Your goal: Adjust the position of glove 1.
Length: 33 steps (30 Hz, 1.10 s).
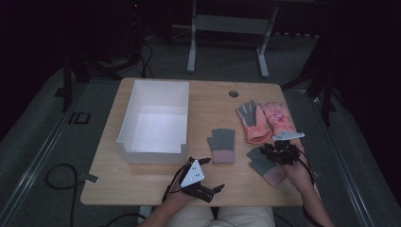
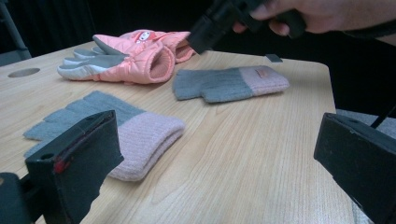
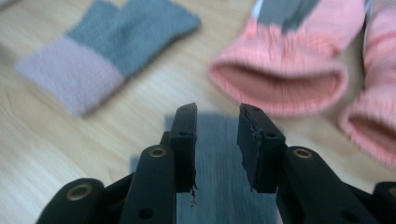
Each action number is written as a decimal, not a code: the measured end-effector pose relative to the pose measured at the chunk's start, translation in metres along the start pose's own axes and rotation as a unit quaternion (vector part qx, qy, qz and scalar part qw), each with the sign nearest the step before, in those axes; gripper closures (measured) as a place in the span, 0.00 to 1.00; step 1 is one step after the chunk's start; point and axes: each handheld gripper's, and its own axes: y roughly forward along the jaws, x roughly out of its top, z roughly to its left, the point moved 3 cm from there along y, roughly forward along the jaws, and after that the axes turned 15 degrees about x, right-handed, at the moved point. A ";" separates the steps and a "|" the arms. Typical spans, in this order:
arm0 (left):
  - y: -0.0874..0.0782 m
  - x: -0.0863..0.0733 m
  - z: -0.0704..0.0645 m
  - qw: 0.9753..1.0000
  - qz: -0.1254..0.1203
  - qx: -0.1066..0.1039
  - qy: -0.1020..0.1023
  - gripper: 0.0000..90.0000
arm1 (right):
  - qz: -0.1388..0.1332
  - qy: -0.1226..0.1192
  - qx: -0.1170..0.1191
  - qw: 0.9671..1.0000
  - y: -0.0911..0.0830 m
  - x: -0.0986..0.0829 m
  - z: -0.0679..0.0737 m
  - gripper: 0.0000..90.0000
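- The high view looks forward and down from above the person's side, taking in the whole table (image 1: 156, 182).
- The left gripper view sits low at the table's near edge, facing across it towards the grey mitten (image 2: 229, 84).
- The right gripper view hangs close over that same mitten (image 3: 224, 177), looking down; both share the orange gloves (image 3: 280, 79).

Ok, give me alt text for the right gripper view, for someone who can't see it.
The right gripper, jaws slightly apart, hangs over a grey knit glove on a wooden table. Beyond lie a second grey glove with a pink cuff and two pink padded gloves, cuffs toward the camera.
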 end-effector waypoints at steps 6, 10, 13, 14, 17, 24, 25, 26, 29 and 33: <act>0.000 0.000 0.000 1.000 0.001 0.000 0.001 0.00 | 0.020 0.008 0.007 1.000 0.003 -0.026 -0.007 0.70; 0.000 0.000 0.000 1.000 0.001 0.000 0.000 0.00 | 0.034 0.009 0.005 0.999 0.009 -0.034 -0.010 0.70; 0.000 0.000 0.000 1.000 0.002 0.000 0.001 0.00 | 0.042 0.012 0.011 0.999 0.014 -0.040 -0.013 0.69; 0.000 0.000 0.000 1.000 0.002 0.000 0.001 0.00 | 0.042 0.012 0.011 0.999 0.014 -0.040 -0.013 0.69; 0.000 0.000 0.000 1.000 0.000 -0.001 0.000 0.00 | 0.036 0.011 0.017 0.999 0.015 -0.042 -0.015 0.71; 0.000 0.000 0.000 1.000 0.001 0.000 -0.001 0.00 | 0.040 -0.005 -0.010 0.999 0.019 -0.042 -0.005 0.89; 0.000 0.000 0.000 1.000 0.001 0.000 -0.001 0.00 | 0.040 -0.005 -0.010 0.999 0.019 -0.042 -0.005 0.89; 0.000 0.000 0.000 1.000 0.000 0.001 -0.001 0.00 | 0.040 0.008 -0.016 0.999 0.018 -0.041 -0.004 0.93; 0.000 0.000 0.000 1.000 0.000 0.001 0.000 0.00 | 0.039 0.025 -0.027 0.999 0.015 -0.038 -0.002 0.94; 0.000 0.000 0.000 1.000 -0.001 0.001 -0.002 0.00 | 0.006 0.052 -0.033 0.998 -0.003 -0.029 0.005 0.95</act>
